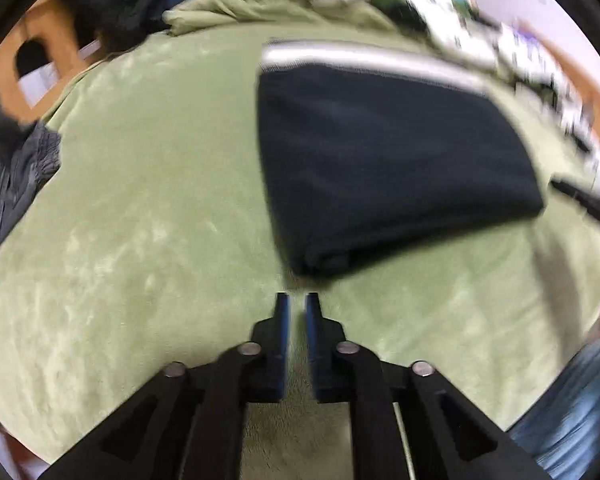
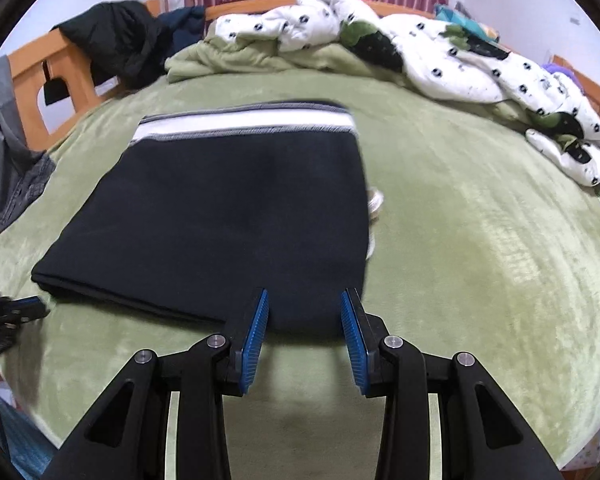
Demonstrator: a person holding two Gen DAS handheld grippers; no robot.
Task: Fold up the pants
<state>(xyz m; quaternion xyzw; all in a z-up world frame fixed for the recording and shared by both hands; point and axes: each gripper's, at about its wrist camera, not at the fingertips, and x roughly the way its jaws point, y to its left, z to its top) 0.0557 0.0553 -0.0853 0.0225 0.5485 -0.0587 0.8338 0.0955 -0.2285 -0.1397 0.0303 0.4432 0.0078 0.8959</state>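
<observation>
The black pants (image 2: 220, 220) lie folded into a flat rectangle on the green blanket (image 2: 480, 260), their white-and-grey striped waistband (image 2: 244, 122) at the far edge. They also show in the left wrist view (image 1: 392, 160), blurred. My right gripper (image 2: 304, 308) is open and empty, its fingertips at the near edge of the pants. My left gripper (image 1: 298, 304) is nearly shut and empty, just short of the pants' near left corner; its tip shows at the left edge of the right wrist view (image 2: 16, 308).
A white patterned quilt (image 2: 460, 60) is bunched along the far and right side of the bed. Dark clothes (image 2: 116, 36) hang on the wooden bed frame (image 2: 32, 76) at the far left. A grey garment (image 2: 8, 168) lies at the left edge.
</observation>
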